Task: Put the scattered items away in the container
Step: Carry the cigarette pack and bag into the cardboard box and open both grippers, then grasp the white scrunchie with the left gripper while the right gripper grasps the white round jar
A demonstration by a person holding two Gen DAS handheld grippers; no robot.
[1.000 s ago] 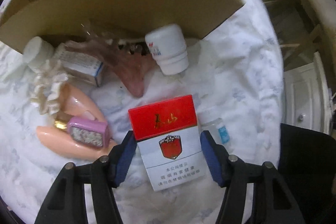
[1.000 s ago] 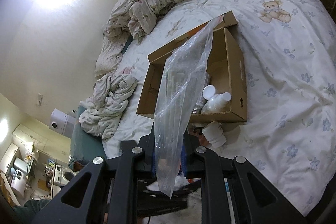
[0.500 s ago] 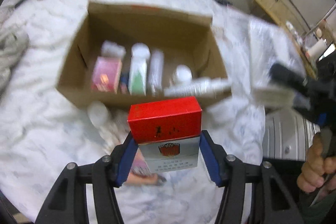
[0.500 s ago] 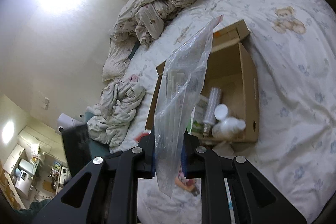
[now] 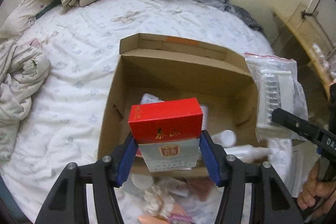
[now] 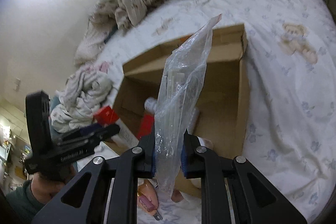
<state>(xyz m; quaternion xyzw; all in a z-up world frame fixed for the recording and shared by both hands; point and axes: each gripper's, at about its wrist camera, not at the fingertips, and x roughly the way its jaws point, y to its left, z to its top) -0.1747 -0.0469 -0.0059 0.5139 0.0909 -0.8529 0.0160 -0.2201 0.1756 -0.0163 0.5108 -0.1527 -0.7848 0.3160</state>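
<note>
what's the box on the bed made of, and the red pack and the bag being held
Box: brown corrugated cardboard, matte, with creased flaps.
Red pack: probably thin printed card, slightly glossy, with sharp folded edges.
Bag: clear thin plastic film, crinkled and shiny, its contents visible through it.

pack (image 5: 166, 129): red top, silver-grey base, red crest | box (image 5: 210, 75): brown card, orange strip | bag (image 6: 180, 98): clear, red seal edge | sheet (image 5: 84, 51): white, pale blue flowers, bear print | pads (image 5: 126, 155): blue
</note>
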